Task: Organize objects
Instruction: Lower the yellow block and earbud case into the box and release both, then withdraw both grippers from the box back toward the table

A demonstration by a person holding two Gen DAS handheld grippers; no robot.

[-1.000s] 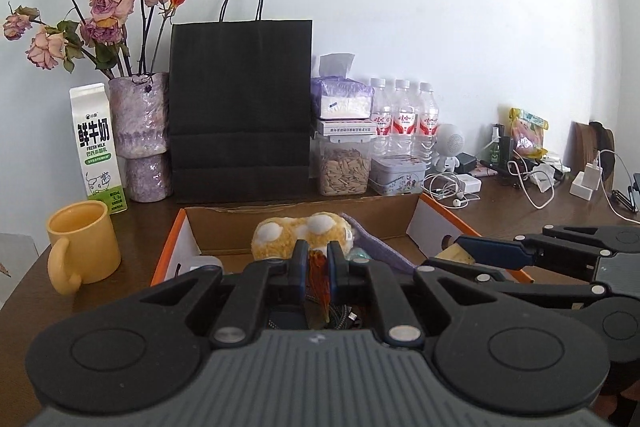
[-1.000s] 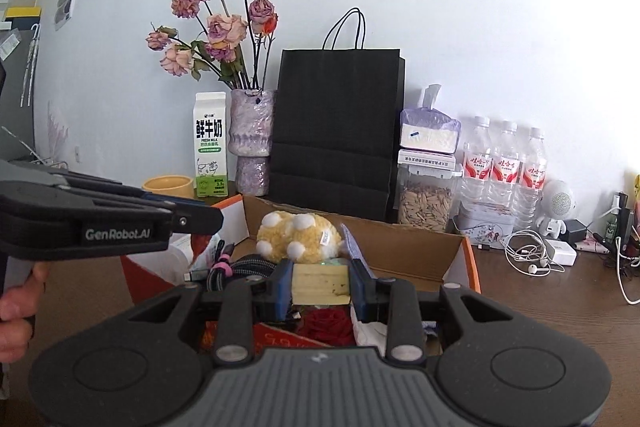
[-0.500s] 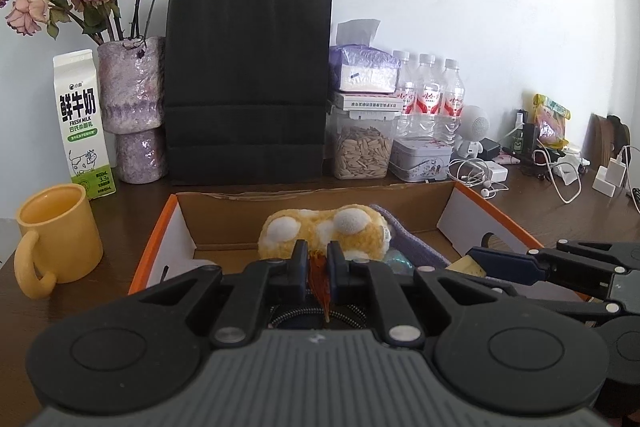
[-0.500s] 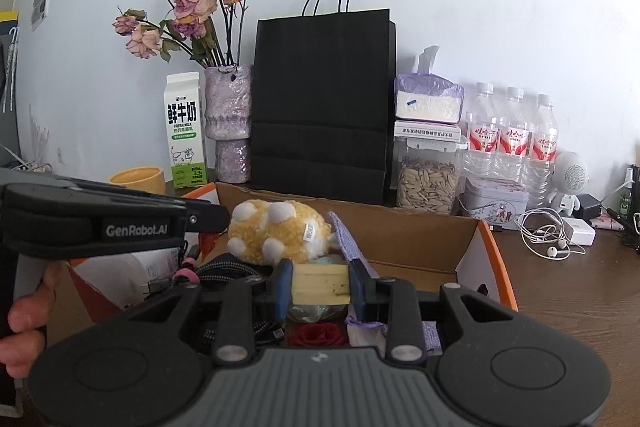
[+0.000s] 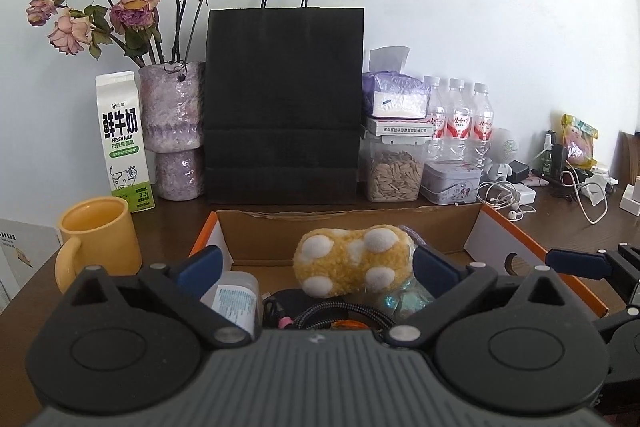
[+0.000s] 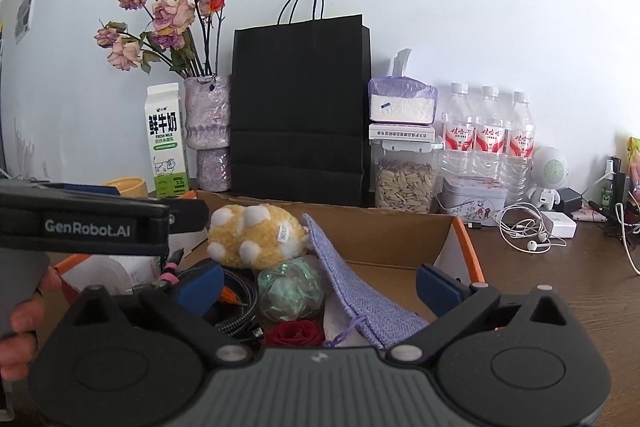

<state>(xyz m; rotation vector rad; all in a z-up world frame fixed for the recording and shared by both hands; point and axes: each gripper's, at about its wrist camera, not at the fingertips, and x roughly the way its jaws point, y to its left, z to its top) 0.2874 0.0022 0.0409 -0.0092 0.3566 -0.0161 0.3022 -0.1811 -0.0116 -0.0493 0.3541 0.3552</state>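
A: Left wrist view, item one: cardboard box, flaps open, orange outer edges. Room around it?

B: Little behind the box: black paper bag, seed jar and tin stand just past its far wall. Yellow mug left of the box; bare brown table right of it, with earphones near.

A: Box contents?

B: Yellow spotted plush near the far wall, purple knit pouch leaning, green crinkled ball, red rose, braided cable, clear labelled container.

A: Tongs?

B: Left gripper and right gripper both over the box, jaws opening, spread wide, nothing pinched
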